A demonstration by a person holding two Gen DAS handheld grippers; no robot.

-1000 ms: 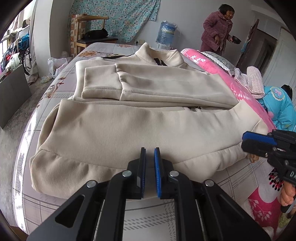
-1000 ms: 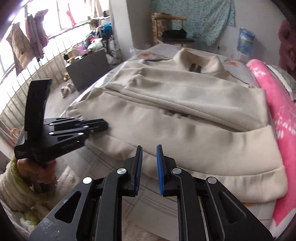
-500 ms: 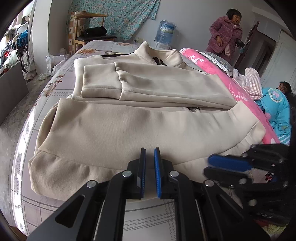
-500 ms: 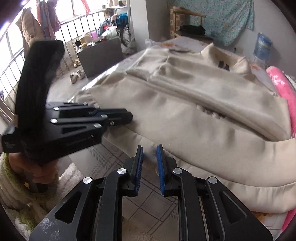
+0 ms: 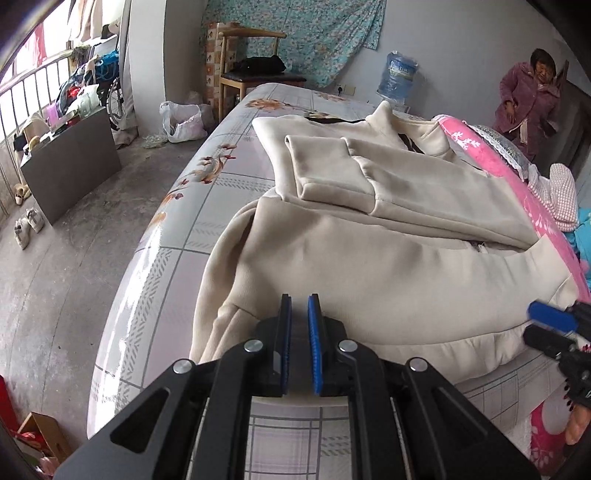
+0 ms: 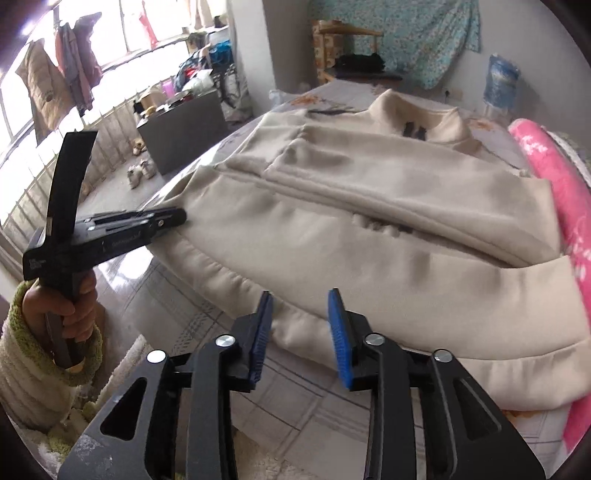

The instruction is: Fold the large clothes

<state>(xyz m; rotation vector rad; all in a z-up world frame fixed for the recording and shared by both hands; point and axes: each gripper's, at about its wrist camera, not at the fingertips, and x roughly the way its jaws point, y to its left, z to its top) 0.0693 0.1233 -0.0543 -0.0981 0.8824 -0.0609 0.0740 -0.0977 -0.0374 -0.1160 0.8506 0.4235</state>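
Right gripper [image 6: 300,325] jaws opening over cream jacket [image 6: 369,221] hem

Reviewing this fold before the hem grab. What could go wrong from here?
1. The right gripper jaws are opening over the cream jacket's thick, puffy hem; they might pinch only the top layer.
2. The left gripper is nearly shut at the hem's other end and holds no fabric, so a lift could go lopsided and undo the folded sleeve.

A wooden chair [image 5: 255,79] stands at the top centre before a floral curtain [image 5: 295,33]. A water jug [image 5: 400,79] sits upper right, near a person in a purple coat [image 5: 528,99]. A white plastic bag [image 5: 183,120] and a grey cabinet [image 5: 72,166] occupy the left floor.
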